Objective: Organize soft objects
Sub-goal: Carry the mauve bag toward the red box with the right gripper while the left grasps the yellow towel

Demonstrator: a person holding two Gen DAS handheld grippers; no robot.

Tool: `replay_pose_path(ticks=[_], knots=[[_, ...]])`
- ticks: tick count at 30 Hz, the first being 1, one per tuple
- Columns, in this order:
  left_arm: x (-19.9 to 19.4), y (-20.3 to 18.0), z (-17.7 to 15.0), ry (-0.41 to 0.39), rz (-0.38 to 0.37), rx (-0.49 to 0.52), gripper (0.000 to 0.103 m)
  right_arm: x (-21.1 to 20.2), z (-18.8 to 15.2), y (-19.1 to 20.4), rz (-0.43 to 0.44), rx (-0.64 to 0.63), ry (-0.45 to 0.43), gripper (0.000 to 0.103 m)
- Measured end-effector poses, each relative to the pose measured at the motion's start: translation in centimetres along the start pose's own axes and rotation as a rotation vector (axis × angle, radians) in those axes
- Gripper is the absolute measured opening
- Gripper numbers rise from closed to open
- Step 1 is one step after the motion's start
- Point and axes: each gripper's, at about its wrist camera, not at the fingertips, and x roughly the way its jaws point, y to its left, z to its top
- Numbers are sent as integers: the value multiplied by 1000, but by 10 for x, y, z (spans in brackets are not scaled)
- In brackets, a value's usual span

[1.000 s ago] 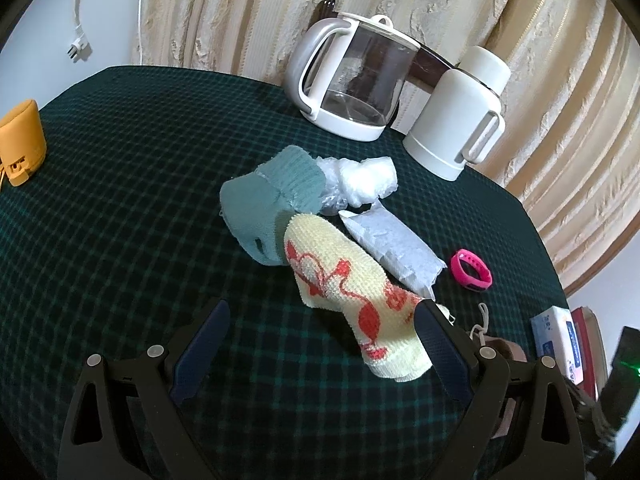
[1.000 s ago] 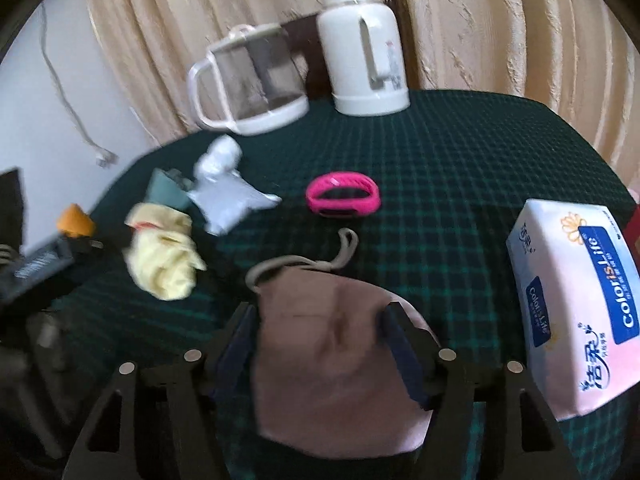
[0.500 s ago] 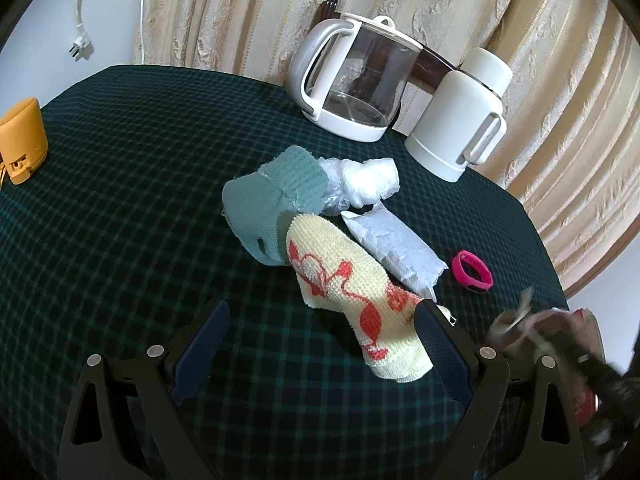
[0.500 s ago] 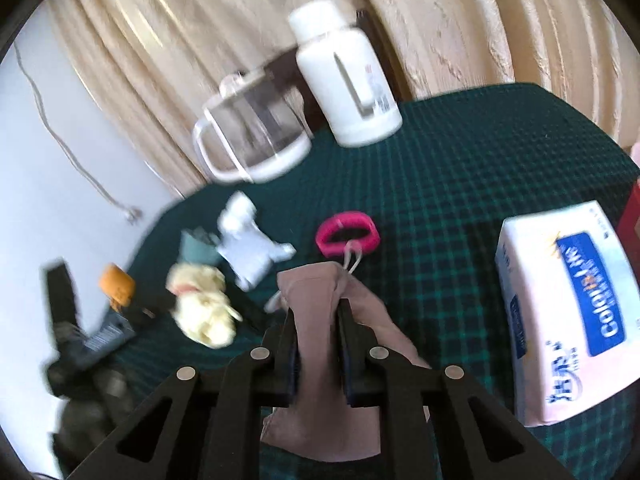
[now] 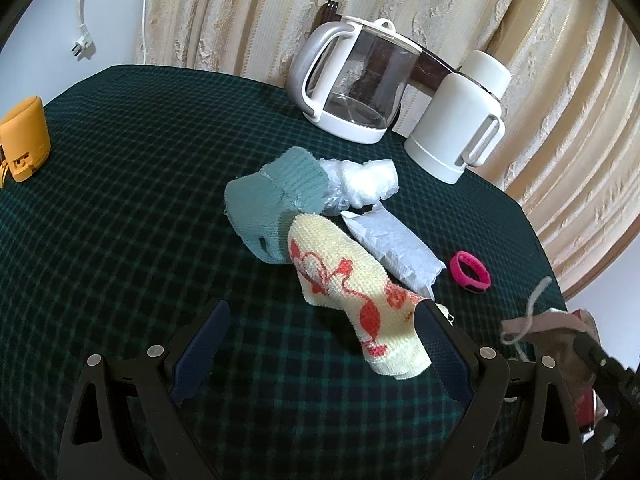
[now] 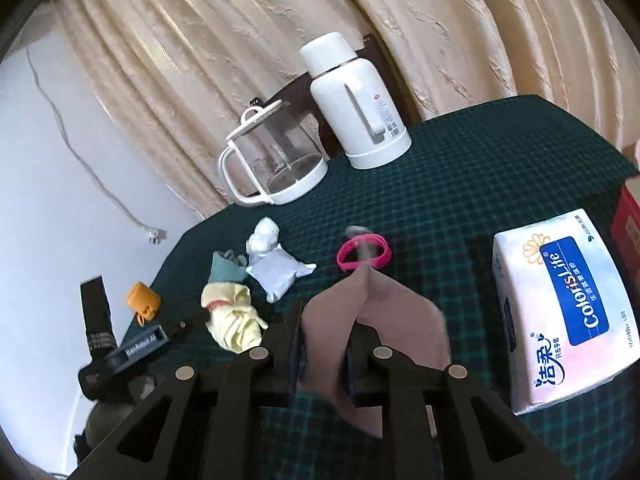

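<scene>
My right gripper [image 6: 322, 350] is shut on a mauve drawstring pouch [image 6: 384, 320] and holds it above the green checked tablecloth [image 6: 460, 184]; the pouch also shows at the right edge of the left wrist view [image 5: 548, 322]. My left gripper [image 5: 320, 344] is open and empty, low over the cloth, with its right finger beside a yellow sock with red pattern [image 5: 352, 280]. A teal sock [image 5: 272, 204], a white plastic-wrapped bundle [image 5: 366, 180] and a pale grey packet [image 5: 396, 252] lie just beyond it.
A glass kettle [image 5: 356, 84] and a white thermos [image 5: 460, 120] stand at the back by the curtain. A pink wristband [image 5: 470, 272] lies at the right. A tissue pack [image 6: 560, 300] sits at the right in the right wrist view. An orange pouch [image 5: 24, 136] is at the far left.
My right gripper has closed on the mauve pouch and lifted it off the cloth. My left gripper has stayed still and open.
</scene>
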Motion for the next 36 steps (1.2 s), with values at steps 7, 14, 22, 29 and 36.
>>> replay_pose_path(ticks=[7, 14, 22, 29, 36], knots=[[0, -2, -2, 1, -9, 9, 94, -5, -2, -4, -13, 10, 10, 11], [0, -2, 0, 1, -16, -2, 94, -29, 7, 8, -1, -13, -64, 11], [4, -14, 5, -2, -22, -9, 94, -57, 10, 19, -14, -58, -153, 11], [34, -14, 6, 61, -20, -72, 94, -86, 12, 10, -36, -51, -234, 11], [45, -14, 2, 83, -51, -62, 51, -111, 12, -16, -90, 5, -299, 11]])
